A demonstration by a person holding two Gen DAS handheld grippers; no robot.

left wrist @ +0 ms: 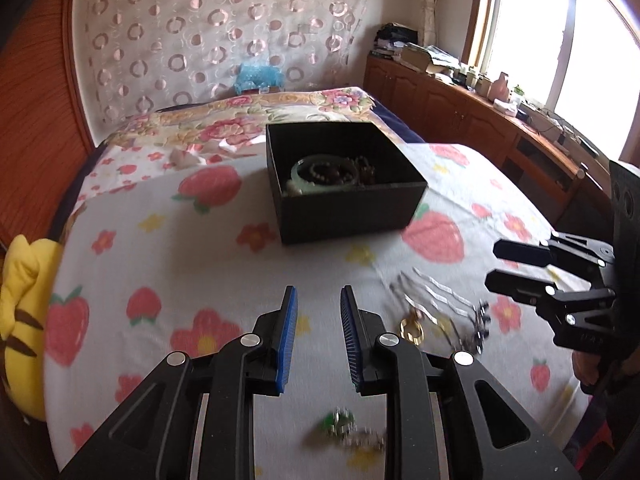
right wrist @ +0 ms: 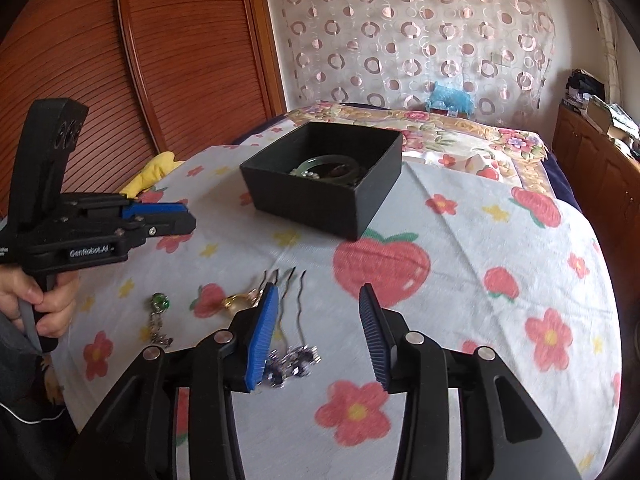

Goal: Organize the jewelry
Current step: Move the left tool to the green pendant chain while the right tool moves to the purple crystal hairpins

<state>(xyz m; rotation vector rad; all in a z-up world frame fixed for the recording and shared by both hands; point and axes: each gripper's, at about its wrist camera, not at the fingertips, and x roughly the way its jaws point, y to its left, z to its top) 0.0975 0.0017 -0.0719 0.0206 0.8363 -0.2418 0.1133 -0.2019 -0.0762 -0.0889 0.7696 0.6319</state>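
Observation:
A black open box point(left wrist: 348, 212) point(right wrist: 308, 204) stands on the strawberry-print bedspread, holding a pale green bangle point(left wrist: 304, 172) point(right wrist: 328, 164) and dark bead bracelets point(left wrist: 352, 170). Loose jewelry lies nearer: a gold ring point(left wrist: 412, 328) point(right wrist: 236, 302), wavy hairpins with dark flower heads point(left wrist: 440, 300) point(right wrist: 294, 356) and a green-stone earring point(left wrist: 340, 424) point(right wrist: 160, 302). My left gripper point(left wrist: 319, 300) point(right wrist: 192, 218) is open only a little and holds nothing; it hovers left of the ring. Also open and holding nothing, my right gripper point(right wrist: 319, 296) point(left wrist: 492, 264) hangs over the hairpins.
A yellow plush toy point(left wrist: 24, 300) point(right wrist: 154, 172) lies at the bed's left edge. Wooden cabinets point(left wrist: 460, 112) with clutter run under the window on the right, and a wooden wardrobe point(right wrist: 160, 60) stands on the left. A floral quilt point(left wrist: 224, 124) covers the far end of the bed.

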